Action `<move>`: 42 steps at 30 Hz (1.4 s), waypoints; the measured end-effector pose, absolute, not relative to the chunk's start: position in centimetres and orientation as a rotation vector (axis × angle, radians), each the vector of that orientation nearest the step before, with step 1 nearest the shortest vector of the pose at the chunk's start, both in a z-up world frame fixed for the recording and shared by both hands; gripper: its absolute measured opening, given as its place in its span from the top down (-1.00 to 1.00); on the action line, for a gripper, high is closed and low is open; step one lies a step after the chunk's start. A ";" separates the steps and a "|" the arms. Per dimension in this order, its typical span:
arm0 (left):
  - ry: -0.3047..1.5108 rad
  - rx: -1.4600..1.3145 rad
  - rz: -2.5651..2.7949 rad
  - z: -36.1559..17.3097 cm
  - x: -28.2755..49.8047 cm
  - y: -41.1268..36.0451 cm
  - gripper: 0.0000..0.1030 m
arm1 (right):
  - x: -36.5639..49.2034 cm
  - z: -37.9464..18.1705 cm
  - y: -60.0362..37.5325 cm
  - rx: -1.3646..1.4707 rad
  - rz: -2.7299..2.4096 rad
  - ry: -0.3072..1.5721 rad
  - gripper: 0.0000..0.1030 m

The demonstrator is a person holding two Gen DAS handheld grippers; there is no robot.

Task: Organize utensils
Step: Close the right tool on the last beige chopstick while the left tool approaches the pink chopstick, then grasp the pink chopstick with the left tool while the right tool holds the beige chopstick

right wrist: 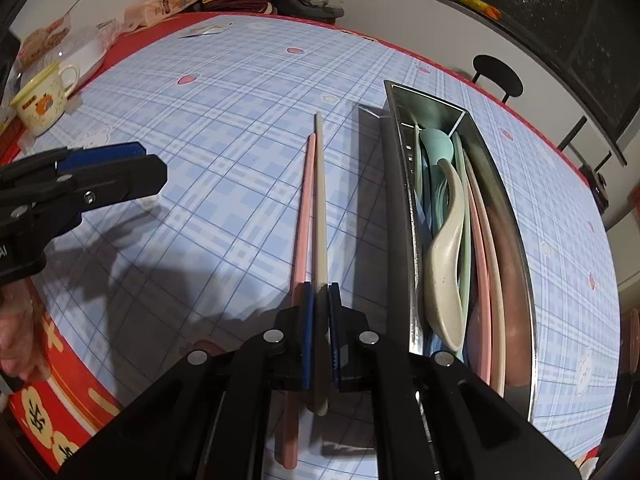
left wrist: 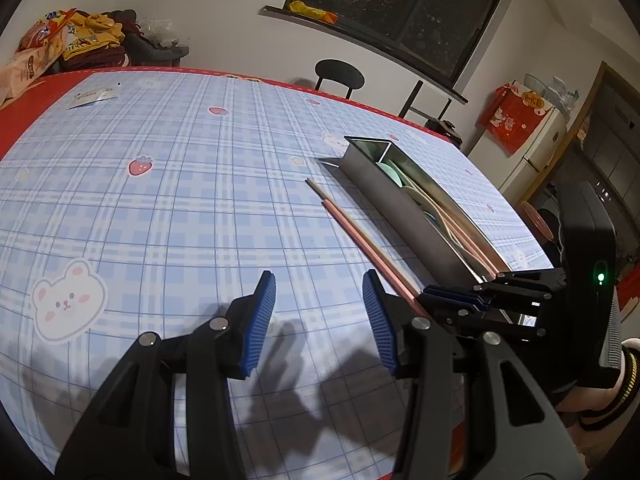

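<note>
Right claw (right wrist: 319,300) is clamped on the beige chopstick (right wrist: 320,200) near its butt end; pads pinch it from both sides. The pink chopstick (right wrist: 301,216) lies just beside it, touching along most of its length, outside the grip on the left pad's far side. Both sticks rest on the plaid surface (right wrist: 200,160), parallel to the steel utensil tray (right wrist: 400,208) and just left of it. Tray already holds a beige spoon (right wrist: 444,264), a teal spoon (right wrist: 438,142) and several pink, green and beige chopsticks. Left claw (left wrist: 319,320) hangs w/ jaws apart over bare cloth, nothing between them, not touching the sticks. Judgement: step in hand is pick-up of the beige stick for transfer into the tray; pink one to follow. Recs: grip is far off the stick's middle, so expect the far tip to droop; lift slowly and keep it level. Lift straight up at first so the pink neighbour isn't dragged or rolled. Clear the tray's near wall before moving across, align the stick lengthwise w/ the tray, lower the far tip in first, then release low. Risk: stick pivots in pads or lands across the spoons.
</note>
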State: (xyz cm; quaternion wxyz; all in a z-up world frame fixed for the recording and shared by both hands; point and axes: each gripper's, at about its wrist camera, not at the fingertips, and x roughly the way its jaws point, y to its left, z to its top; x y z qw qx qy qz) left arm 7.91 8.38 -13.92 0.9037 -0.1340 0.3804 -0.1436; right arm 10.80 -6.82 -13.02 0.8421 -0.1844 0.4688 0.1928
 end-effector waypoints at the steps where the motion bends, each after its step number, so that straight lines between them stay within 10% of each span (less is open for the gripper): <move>1: 0.786 -0.278 -0.297 -13.9 7.9 8.4 0.09 | 10.9 -13.0 -6.9 -0.382 0.409 0.993 0.84; 42: 0.928 -0.180 -0.230 -15.2 5.2 9.9 0.14 | 8.8 -13.5 -4.9 -0.097 0.612 0.956 0.87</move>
